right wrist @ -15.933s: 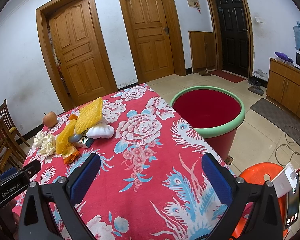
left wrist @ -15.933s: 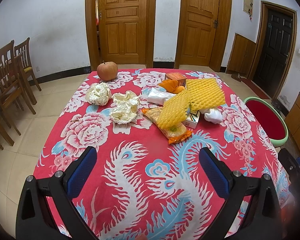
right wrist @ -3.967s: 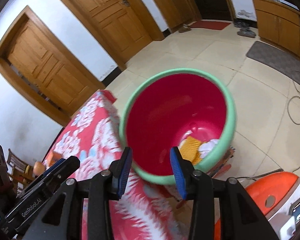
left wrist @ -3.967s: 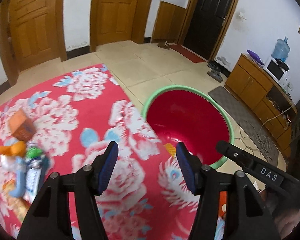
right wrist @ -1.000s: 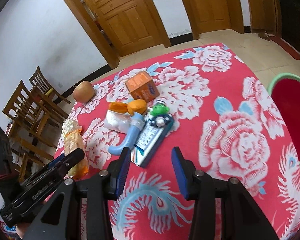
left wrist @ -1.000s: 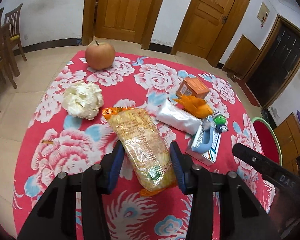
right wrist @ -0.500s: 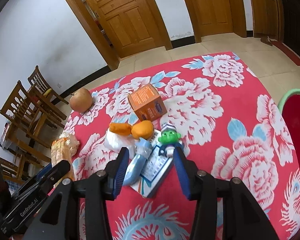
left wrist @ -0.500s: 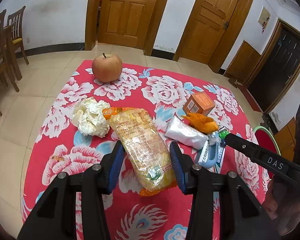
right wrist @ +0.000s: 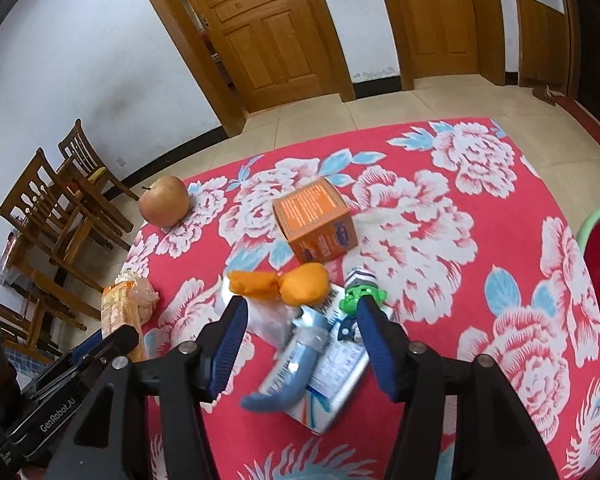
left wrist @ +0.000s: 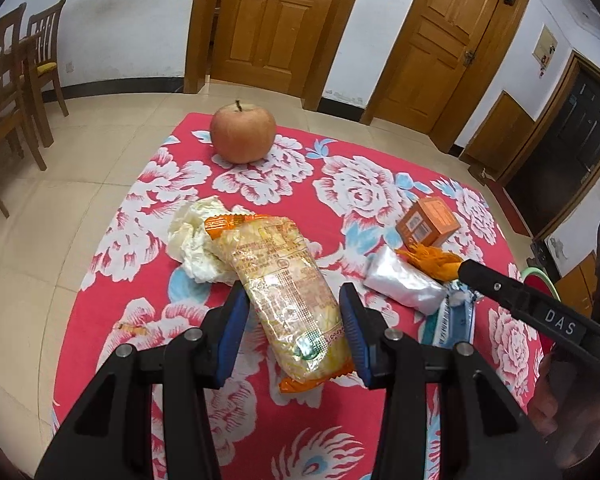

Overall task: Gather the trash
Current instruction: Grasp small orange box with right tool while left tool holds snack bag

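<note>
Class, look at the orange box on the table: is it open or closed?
Closed. The orange box shows intact top and side faces with no raised flap in either wrist view; its far side is hidden.

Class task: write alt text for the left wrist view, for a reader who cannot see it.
The left tool straddles a yellow snack packet on a red floral tablecloth. Behind lie crumpled white paper, an apple and an orange box.

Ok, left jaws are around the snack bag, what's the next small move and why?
Probably close the left gripper on the snack bag: the bag lies between its open jaws on the tablecloth, with small gaps showing at both pads, so nothing is gripped yet.
</note>
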A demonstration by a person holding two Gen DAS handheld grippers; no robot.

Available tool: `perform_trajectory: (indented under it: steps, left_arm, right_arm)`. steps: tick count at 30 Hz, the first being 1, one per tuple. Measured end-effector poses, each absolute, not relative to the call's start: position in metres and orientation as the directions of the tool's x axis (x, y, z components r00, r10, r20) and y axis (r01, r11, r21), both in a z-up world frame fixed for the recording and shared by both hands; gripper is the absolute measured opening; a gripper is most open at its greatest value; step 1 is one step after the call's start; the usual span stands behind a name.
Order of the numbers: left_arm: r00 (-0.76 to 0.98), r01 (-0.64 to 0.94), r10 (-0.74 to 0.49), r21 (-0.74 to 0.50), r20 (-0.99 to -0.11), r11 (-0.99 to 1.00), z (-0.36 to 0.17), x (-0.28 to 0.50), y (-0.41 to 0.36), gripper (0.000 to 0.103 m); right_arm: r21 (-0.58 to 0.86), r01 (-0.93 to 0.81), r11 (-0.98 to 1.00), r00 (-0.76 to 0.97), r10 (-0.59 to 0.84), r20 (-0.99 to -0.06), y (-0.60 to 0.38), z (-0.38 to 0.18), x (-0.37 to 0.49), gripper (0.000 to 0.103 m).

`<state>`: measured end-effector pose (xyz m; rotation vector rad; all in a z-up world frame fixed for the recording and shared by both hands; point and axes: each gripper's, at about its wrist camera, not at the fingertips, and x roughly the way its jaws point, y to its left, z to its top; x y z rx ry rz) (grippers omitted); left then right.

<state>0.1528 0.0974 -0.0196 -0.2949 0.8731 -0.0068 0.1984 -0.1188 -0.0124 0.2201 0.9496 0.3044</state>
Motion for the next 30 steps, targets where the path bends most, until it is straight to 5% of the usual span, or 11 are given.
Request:
perform_trajectory:
  steps: [8,15,27,30]
  left_arm:
    - [0.647,-0.134,-0.119,-0.267,-0.753,0.954,-0.020,0.154,0.105,0.047]
    - [0.646,-0.131,-0.122,-0.267,-0.754,0.955,-0.020,0.159,0.105,0.047]
    - [0.638,-0.122,-0.122,-0.256,-0.760,0.959,-0.024,0.164,0.099,0.047]
    - [0.639,-0.119,-0.125,-0.259,-0.759,0.959,-0.025,0.164,0.099,0.047]
  right_arm:
    - [0.290,-0.184,0.939,0.561,0.342,-0.753,-0.104,-0.007,0.210,0.068]
    - [0.245,-0.180,0.953,0.583,0.304,-0.753,-0.100,-0.002,0.230,0.093]
    - [0.187,-0.177,0.966,0.591,0.257,-0.765,-0.089,-0.015,0.254,0.093]
    - [0.180,-0.173,0.969,0.583,0.247,-0.774,-0.088,-0.021,0.260,0.087]
